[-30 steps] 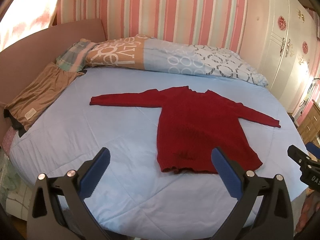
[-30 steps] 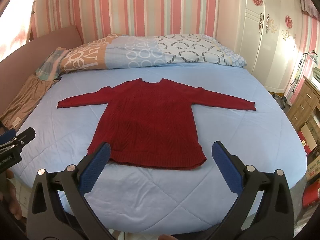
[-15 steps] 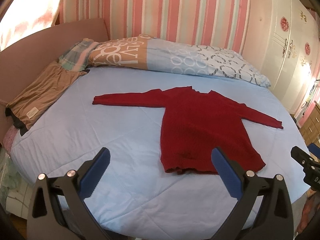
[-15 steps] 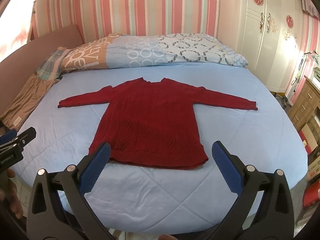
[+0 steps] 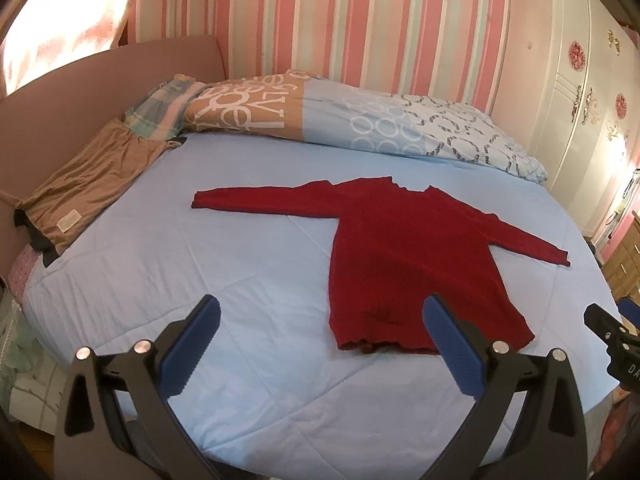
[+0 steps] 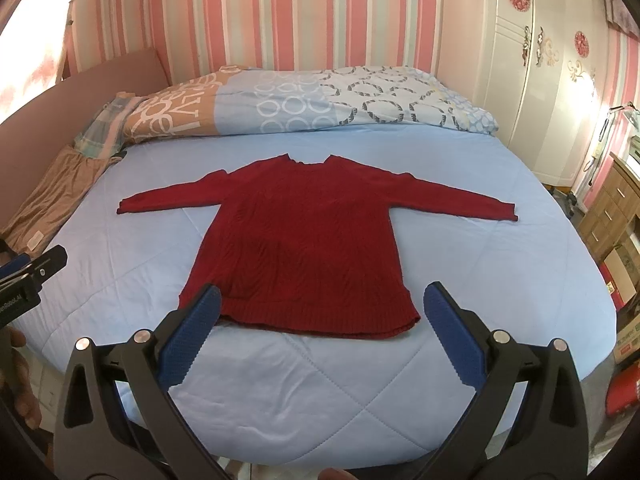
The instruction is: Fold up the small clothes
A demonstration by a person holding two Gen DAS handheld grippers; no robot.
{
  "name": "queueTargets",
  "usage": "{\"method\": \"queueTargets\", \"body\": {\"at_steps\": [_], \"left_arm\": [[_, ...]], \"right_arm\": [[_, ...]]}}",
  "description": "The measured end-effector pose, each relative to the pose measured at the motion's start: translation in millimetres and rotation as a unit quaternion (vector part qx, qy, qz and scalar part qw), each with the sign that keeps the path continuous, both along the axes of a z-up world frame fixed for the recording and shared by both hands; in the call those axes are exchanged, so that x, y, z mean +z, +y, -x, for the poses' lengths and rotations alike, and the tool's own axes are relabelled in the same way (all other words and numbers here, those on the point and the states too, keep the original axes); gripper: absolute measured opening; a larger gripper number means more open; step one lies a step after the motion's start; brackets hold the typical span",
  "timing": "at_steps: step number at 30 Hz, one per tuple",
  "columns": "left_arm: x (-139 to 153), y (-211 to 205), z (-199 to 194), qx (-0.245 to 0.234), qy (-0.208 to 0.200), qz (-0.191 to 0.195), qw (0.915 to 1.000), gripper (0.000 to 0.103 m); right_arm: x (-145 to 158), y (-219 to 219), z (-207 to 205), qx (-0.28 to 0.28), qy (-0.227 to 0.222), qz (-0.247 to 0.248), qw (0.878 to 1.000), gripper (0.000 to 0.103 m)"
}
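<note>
A dark red knitted sweater (image 5: 404, 252) (image 6: 304, 244) lies flat on the light blue bed (image 5: 224, 264) (image 6: 500, 280), both sleeves spread sideways, hem toward me. My left gripper (image 5: 320, 316) hovers open above the near edge of the bed, left of the hem, touching nothing. Also open and empty, my right gripper (image 6: 322, 304) hangs just in front of the hem's middle. In the left wrist view the tip of the right gripper (image 5: 612, 336) shows at the right edge; the left gripper (image 6: 28, 276) shows at the left edge of the right wrist view.
A folded brown garment (image 5: 88, 188) (image 6: 52, 204) rests at the bed's left side. A patterned duvet (image 5: 360, 120) (image 6: 312, 100) is rolled along the head end against the striped wall. A white wardrobe (image 5: 576, 92) and wooden drawers (image 6: 612, 216) stand to the right.
Both views have shifted slightly: the sweater sits a little lower and further right in each, so both grippers have crept forward and up. Jaws unchanged.
</note>
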State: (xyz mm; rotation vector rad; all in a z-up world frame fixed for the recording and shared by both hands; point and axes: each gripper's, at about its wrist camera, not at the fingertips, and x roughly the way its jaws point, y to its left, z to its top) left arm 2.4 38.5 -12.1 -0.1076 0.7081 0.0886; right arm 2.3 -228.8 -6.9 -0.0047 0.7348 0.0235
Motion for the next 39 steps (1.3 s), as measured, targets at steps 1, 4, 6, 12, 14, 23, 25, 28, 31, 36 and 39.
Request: {"method": "queueTargets", "body": {"at_steps": [1,4,6,12,14,23,25,28,31,36,39], "left_arm": [[0.4,0.4,0.1,0.0,0.0,-0.001,1.0,0.101],[1.7,0.1,-0.3,-0.001,0.0,-0.001,1.0,0.101],[2.0,-0.1,-0.6,-0.001,0.0,0.0,1.0,0.101],[3.6,-3.3,-3.7,-0.003,0.004,-0.003,1.0,0.101],[3.9,-4.9,-5.3,-0.005,0.005,-0.003,1.0,0.101],[1.6,-16.9,-15.6,-0.018,0.004,-0.007,0.9998,0.101],[0.2,-19.7,-20.1,-0.022,0.005,-0.009,0.9997,0.101],[-2.2,-24.3,-29.3,-0.027,0.006,-0.008,0.9996,0.101],[-4.8,-29.0,-39.1,-0.031,0.007,-0.007,0.9995,0.101],[-9.0,-36.4,-53.7,-0.039,0.009,-0.007,0.9992,0.101],[-11.2,-40.0,-62.8,-0.04,0.008,-0.007,0.9991,0.101]], "right_arm": [[-1.0,-1.1,-1.3,-0.001,0.0,-0.002,1.0,0.1],[-0.2,-1.9,-2.1,-0.003,-0.001,-0.003,1.0,0.1],[-0.2,-3.2,-2.4,-0.005,-0.002,-0.003,1.0,0.1],[-1.9,-10.6,-3.7,-0.01,-0.001,-0.004,1.0,0.1],[-2.9,-12.1,-5.1,-0.011,-0.001,-0.001,1.0,0.1],[-4.9,-27.7,-15.1,-0.019,-0.003,-0.006,1.0,0.1],[-5.1,-30.7,-19.1,-0.021,-0.003,-0.005,1.0,0.1],[-5.6,-35.6,-26.0,-0.023,-0.003,-0.004,1.0,0.1],[-5.9,-39.8,-33.8,-0.024,-0.004,-0.002,1.0,0.1],[-8.3,-44.8,-44.3,-0.024,-0.003,0.0,1.0,0.1],[-12.2,-49.2,-53.2,-0.025,-0.002,0.001,1.0,0.1]]}}
